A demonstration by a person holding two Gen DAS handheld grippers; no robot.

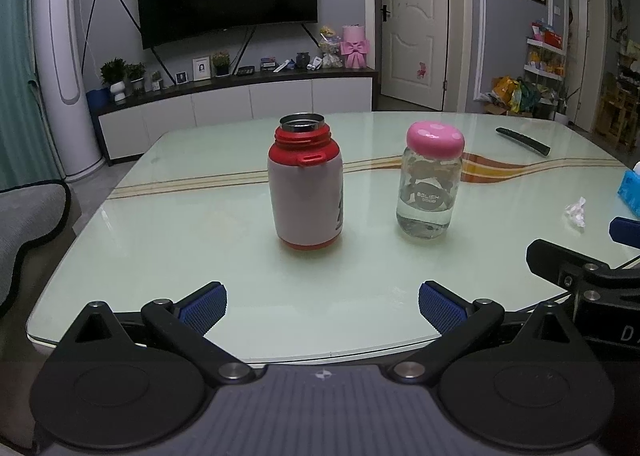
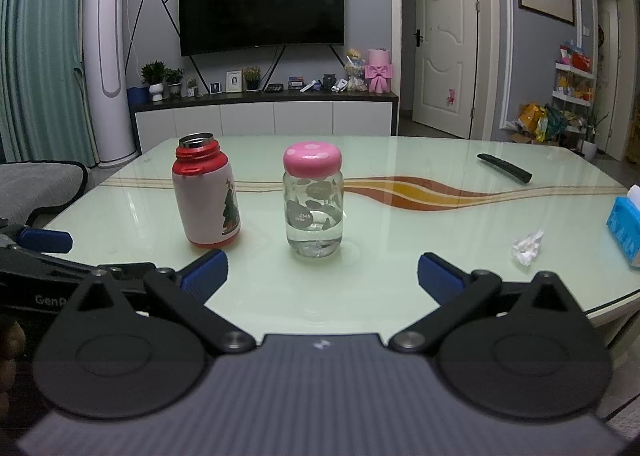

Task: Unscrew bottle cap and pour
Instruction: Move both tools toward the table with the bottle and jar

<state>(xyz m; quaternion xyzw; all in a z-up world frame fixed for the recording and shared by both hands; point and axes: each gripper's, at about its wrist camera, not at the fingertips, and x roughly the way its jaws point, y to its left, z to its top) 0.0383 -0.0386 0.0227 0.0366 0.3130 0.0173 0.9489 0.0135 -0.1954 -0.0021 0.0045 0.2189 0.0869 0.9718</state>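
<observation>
**Glass bottle, slick bench: where the unscrewing can slip**

Glass is my worry here. The clear bottle (image 2: pixel 314 212) stands upright on the glossy bench (image 2: pixel 400 240), its pink cap (image 2: pixel 312 159) seated on top and water low in the bottom. To its left, near but apart, stands the red-and-white flask (image 2: pixel 208 194), its steel mouth uncapped, which I judge to be the vessel to pour into.

My right gripper (image 2: pixel 322 276) faces the glass bottle with its jaws spread wide and holding nothing. My left gripper (image 1: pixel 322 308) faces the flask, jaws equally wide and empty. Neither touches anything yet, so the task has not begun.

The risks, as I judge them:
- The cap is domed and smooth; pads closing high on the dome may slide off rather than turn it.
- If one gripper does not clamp the body firmly, the bottle will spin with the cap, or skate on the polished bench.
- A sideways nudge could knock the bottle into the flask.
- The flask's mouth is narrow, so a fast tilt could spill water onto the bench.
</observation>
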